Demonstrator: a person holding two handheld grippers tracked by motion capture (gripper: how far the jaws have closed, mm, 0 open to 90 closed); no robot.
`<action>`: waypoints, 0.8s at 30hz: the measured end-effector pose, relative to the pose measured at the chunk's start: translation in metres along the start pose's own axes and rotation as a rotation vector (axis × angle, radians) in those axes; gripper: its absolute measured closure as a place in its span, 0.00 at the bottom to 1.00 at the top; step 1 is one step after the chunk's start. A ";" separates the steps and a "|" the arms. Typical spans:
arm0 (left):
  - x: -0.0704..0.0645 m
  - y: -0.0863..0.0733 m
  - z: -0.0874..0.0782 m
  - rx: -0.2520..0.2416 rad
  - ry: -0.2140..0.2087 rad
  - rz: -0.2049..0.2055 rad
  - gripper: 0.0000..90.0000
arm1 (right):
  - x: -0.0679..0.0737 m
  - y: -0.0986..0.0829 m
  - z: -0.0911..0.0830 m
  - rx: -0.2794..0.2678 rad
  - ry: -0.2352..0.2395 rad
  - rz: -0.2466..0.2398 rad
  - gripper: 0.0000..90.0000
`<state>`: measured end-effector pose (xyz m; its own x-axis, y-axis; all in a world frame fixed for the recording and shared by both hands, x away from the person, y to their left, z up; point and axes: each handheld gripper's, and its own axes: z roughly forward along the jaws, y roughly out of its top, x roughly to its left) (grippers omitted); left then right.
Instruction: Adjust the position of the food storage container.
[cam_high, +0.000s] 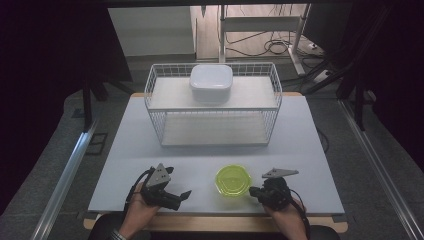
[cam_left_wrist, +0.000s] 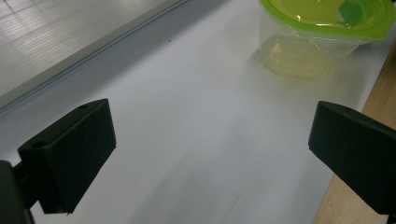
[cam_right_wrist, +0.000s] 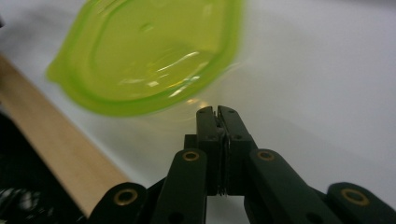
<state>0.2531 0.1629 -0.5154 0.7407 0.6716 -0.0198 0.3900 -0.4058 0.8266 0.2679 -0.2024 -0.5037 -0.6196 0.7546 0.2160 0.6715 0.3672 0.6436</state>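
Clear plastic tub with a lime-green snap lid sits on the pale grey counter near its front edge, between the two claws. Left claw: jaws wide apart, nothing between them, pointing toward the tub from its left; in the left gripper view the tub lies ahead and to the right, well apart from the jaws. Right claw: jaws pressed together on nothing, tips just beside the tub's right side; right gripper view shows the lid close in front of the closed tips.

Judgement: step in hand is the approach to the tub. To take it well, swing the open left claw round so the jaws straddle the tub wall under the lid rim; grip below the lip, since the lid overhangs.

Edges: wooden counter lip runs close behind the tub, so avoid nudging it backward. Open room lies forward, toward the white wire two-tier rack carrying a white lidded box on top
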 end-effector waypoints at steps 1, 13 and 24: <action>0.000 0.000 0.000 0.001 0.000 0.000 0.01 | 0.004 0.000 0.002 0.004 0.008 -0.004 0.98; 0.001 0.000 0.000 0.004 -0.003 -0.003 0.01 | 0.007 0.021 0.031 0.022 0.044 -0.014 0.97; 0.004 -0.002 -0.001 0.010 0.003 -0.010 0.01 | 0.007 0.031 0.034 0.018 0.044 -0.063 0.96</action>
<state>0.2546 0.1672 -0.5161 0.7353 0.6773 -0.0261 0.4026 -0.4055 0.8206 0.2983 -0.1670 -0.5069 -0.6780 0.7051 0.2075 0.6375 0.4237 0.6435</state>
